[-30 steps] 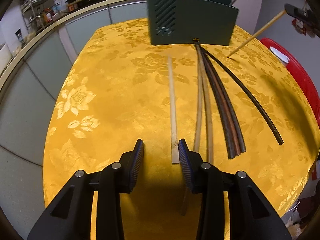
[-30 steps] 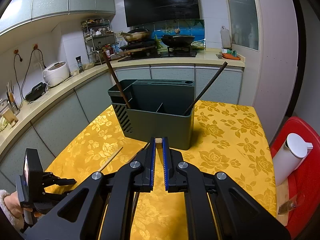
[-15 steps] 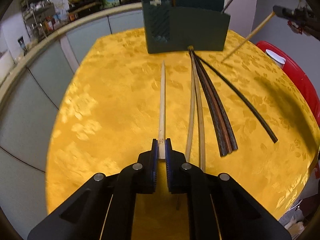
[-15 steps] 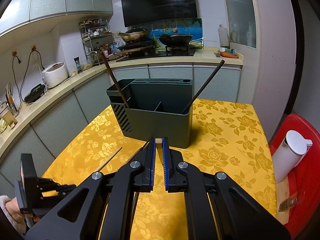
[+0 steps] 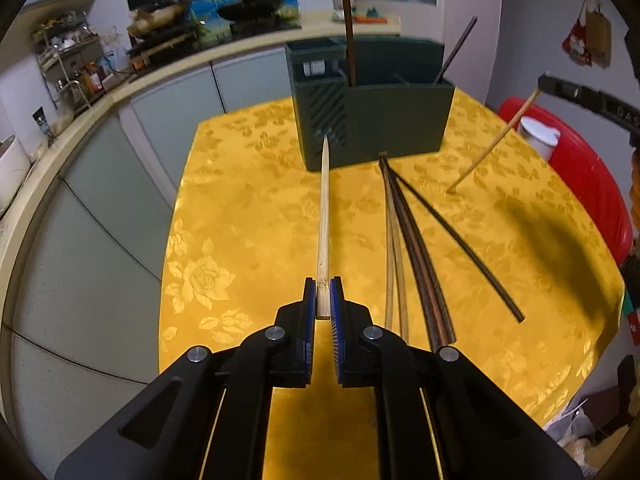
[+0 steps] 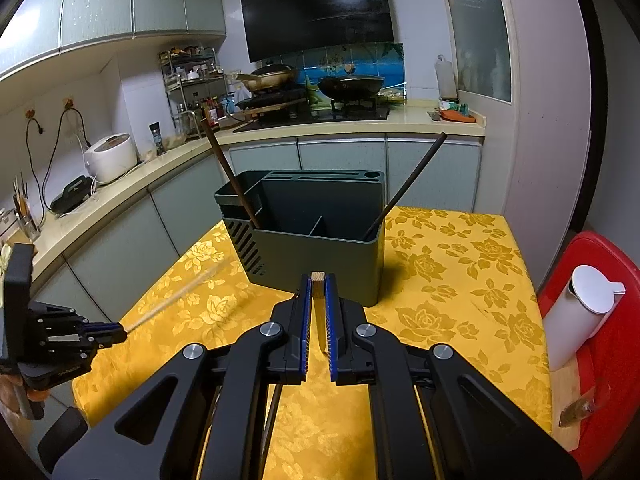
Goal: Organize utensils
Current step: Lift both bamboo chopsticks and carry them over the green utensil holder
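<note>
Left wrist view: the left gripper [image 5: 323, 300] is clamped on the butt end of a pale bamboo chopstick [image 5: 323, 216]. The stick runs straight out along the fingers, its long axis aimed at the green holder [image 5: 396, 120], with the thin tip showing against the holder's slatted front wall. The holder stands dead ahead at the far edge of the yellow cloth [image 5: 248, 216]. Right of the held stick, a bundle of chopsticks [image 5: 416, 256] lies on the cloth, also pointing toward the holder. Two dark sticks already stand in the holder. At the right edge the right gripper [image 5: 540, 88] grips a second pale stick [image 5: 494, 144], which slants down with its tip on or just above the cloth.

Right wrist view: the right gripper [image 6: 318, 312] is closed on that pale stick, whose square butt [image 6: 317, 278] shows above the pads. The holder [image 6: 312, 248] sits just ahead, compartments open upward. The left gripper [image 6: 108, 330] is low on the left, its chopstick [image 6: 176, 300] angled toward the holder's left end.

As I judge it, the left stick must be raised and tipped tip-down to clear the rim; the right gripper looks nearer the holder.
</note>
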Demonstrator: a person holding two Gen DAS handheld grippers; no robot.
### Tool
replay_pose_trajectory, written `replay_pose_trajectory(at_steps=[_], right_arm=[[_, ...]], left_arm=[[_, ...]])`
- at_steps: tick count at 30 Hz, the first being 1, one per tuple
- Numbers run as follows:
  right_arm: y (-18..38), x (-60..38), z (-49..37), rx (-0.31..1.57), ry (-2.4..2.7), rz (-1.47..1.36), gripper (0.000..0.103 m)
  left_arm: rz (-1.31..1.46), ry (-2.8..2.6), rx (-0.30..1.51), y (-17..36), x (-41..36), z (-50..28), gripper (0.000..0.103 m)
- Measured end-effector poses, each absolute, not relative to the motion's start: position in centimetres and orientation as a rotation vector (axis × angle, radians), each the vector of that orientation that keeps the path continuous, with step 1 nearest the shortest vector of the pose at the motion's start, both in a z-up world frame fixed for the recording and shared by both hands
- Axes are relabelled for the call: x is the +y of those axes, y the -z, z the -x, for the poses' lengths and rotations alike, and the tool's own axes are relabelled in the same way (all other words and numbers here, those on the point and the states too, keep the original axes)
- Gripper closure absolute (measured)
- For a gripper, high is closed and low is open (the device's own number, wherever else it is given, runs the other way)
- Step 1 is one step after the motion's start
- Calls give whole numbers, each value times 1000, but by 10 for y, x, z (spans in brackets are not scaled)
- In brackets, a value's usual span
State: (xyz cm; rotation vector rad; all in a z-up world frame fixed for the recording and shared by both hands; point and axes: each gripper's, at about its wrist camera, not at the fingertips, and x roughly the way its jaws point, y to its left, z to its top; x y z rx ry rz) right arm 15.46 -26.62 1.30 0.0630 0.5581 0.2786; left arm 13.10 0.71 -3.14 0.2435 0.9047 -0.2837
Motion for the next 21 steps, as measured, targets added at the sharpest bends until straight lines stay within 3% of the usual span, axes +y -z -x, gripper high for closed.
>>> replay_pose_trajectory(at_steps=[10,21], right_arm=[[-14,-264,-155,552,-283,-65,95],[-45,-276,-177,532,-302,-92,95]], left_arm=[[-227,272,861,23,7,-135,96],[-243,368,771,-47,-10,-159,96]])
